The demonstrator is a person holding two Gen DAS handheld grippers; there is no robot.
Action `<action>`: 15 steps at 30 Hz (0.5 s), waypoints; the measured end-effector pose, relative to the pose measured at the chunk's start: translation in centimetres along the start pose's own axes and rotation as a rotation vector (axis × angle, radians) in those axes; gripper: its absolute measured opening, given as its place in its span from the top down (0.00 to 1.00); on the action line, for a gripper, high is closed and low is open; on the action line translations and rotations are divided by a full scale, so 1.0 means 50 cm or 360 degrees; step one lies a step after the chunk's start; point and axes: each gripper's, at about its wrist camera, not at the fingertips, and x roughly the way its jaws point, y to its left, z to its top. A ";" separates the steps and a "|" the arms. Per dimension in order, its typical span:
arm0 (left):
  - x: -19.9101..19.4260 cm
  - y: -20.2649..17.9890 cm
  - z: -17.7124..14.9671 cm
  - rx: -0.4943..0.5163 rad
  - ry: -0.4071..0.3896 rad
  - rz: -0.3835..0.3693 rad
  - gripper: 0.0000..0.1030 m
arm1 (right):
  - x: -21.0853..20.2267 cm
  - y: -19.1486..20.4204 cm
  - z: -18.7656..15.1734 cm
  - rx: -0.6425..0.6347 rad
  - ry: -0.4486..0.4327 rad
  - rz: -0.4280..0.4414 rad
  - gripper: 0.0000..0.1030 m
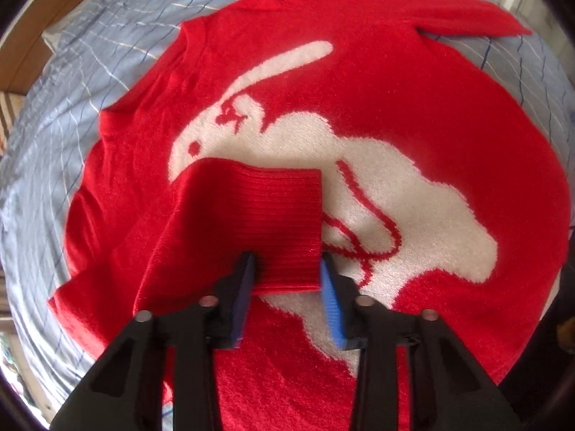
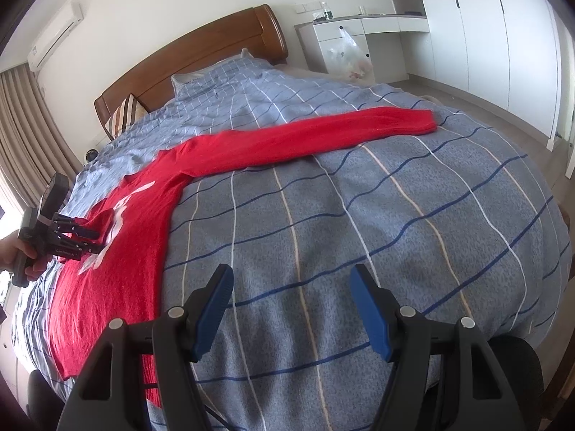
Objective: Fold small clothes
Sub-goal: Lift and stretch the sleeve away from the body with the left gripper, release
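Observation:
A red sweater (image 1: 359, 72) with a white rabbit (image 1: 413, 194) lies flat on the bed. One sleeve is folded across the body, its ribbed cuff (image 1: 273, 215) lying on the rabbit. My left gripper (image 1: 287, 273) hovers over the cuff's near edge, its jaws apart on either side of it, not pinching. In the right wrist view the sweater (image 2: 118, 251) lies at the left, with its other sleeve (image 2: 323, 133) stretched out to the right. My right gripper (image 2: 291, 287) is open and empty above the bare quilt. The left gripper (image 2: 93, 240) shows there over the sweater.
The bed has a blue-grey checked quilt (image 2: 359, 222), a wooden headboard (image 2: 201, 57) and pillows. A white desk (image 2: 359, 28) with a plastic bag (image 2: 348, 54) and white wardrobes (image 2: 503, 36) stand beyond. Curtains (image 2: 25, 136) hang at the left.

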 end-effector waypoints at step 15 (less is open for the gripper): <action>-0.301 0.398 -0.339 -0.1621 -0.0734 0.0003 0.95 | -0.017 -0.003 -0.004 0.0018 -0.0048 0.0008 0.35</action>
